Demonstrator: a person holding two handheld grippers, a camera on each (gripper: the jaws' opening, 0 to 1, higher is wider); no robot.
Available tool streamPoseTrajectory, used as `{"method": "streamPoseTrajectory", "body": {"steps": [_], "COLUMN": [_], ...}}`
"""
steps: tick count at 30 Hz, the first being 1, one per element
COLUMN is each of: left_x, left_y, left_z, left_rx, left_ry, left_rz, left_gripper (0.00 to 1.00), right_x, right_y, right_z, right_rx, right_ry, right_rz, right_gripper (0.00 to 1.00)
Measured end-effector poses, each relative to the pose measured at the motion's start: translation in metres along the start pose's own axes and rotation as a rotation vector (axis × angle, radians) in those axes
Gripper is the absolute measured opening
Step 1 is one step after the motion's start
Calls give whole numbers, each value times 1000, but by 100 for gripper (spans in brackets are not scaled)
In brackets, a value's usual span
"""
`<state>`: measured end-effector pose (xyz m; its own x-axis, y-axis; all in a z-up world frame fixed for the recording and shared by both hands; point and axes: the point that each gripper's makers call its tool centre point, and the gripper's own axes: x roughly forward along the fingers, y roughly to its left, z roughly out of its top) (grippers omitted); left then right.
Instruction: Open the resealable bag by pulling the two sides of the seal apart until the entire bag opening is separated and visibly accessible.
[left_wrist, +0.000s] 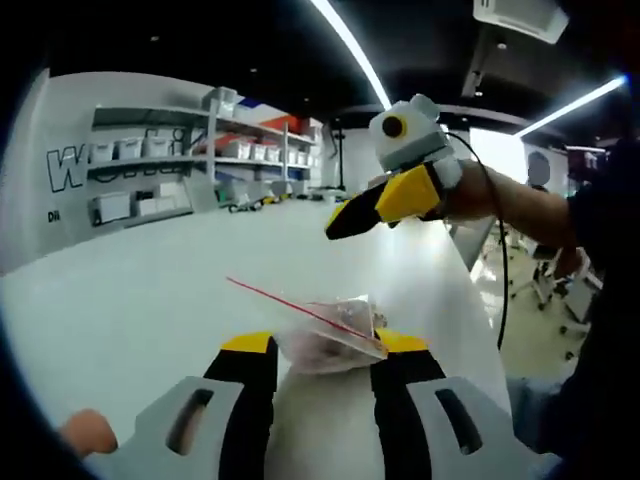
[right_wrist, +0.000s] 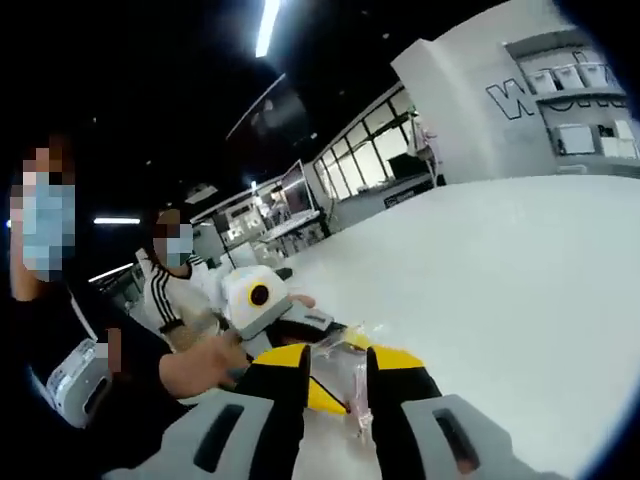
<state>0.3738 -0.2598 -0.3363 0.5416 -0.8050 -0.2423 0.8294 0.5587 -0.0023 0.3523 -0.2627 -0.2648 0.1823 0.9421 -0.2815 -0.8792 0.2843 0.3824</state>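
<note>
Left gripper view sits low over the table (left_wrist: 150, 300), facing wall shelves (left_wrist: 160, 160); right gripper view looks back toward the left tongs (right_wrist: 300, 325), prob. very close. Both share the table and bag (left_wrist: 330, 335).

On the bench (left_wrist: 150, 300), the resealable bag (left_wrist: 330, 335) lies between the left gripper's (left_wrist: 325, 350) jaws at 6 o'clock, the right gripper (left_wrist: 375, 205) above it at 1 o'clock, shelves (left_wrist: 200, 160) behind at 10 o'clock.

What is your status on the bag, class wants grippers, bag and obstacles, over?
Left hand-held gripper shut on clear plastic resealable bag with red seal strip. Right hand-held gripper at the bag's edge, grip unclear. Bag above white table; seal state unclear. Nothing in the way.
</note>
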Motion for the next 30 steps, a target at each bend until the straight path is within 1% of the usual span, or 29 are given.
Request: {"method": "streamPoseTrajectory", "body": {"steps": [3,7,8,12,14,17,23,30], "left_x": [0,1,1,2,2,2,3,3], "left_y": [0,-1,-2,-4,-5,-6,-7,-7], "left_z": [2,2,3,5,6,7,5,7], "left_rx": [4,13,15,30,37,43,48,53], "left_ry": [-4,-3,-2,-1,0,1,6,5], "left_rz": [1,1,1,0,-1,0,0,2], "left_gripper": [37,36,36,36,36,36,36,36], "right_x": [8,18,19,23,25,26,27,30], "right_y": [3,0,-1,1,0,0,0,-1], "right_z": [6,-2,-3,-5,-7,-11,-17,-18], "right_rx": [23,99,106,179,196,201,211,223], "right_ry": [29,93,97,94,97,120,134,142], "right_rz": [-10,-26,-26,-16,-21,-36,-45,-51], "right_gripper": [17,14,14,14,14,14,13,12]}}
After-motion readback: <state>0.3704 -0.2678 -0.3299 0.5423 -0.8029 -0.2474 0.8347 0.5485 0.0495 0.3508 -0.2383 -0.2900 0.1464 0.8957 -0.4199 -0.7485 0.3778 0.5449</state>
